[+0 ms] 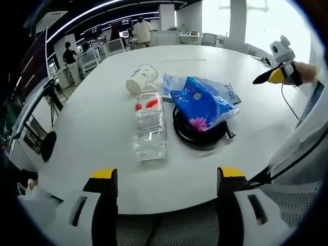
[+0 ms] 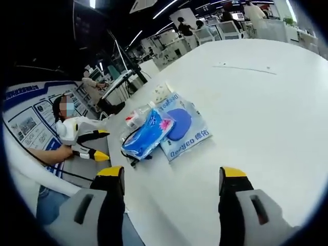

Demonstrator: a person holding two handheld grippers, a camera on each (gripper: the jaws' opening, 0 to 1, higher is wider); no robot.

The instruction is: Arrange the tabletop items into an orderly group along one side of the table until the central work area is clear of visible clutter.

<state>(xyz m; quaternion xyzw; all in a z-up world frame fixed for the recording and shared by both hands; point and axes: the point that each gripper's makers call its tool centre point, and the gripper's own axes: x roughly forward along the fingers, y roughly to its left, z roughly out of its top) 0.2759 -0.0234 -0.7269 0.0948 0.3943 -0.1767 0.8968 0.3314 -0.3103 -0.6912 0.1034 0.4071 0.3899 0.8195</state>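
With both my left gripper and right gripper wide and empty, I would square up on the toppled water bottle first, gripping mid-body to prevent rolling.

Beyond the far edge of the white table, two standing people face desks with monitors in an open office. Office chairs stand just past that edge. Ceiling light strips run above them. Left of the table, in the right gripper view, a blue-and-white poster board stands behind a seated person.
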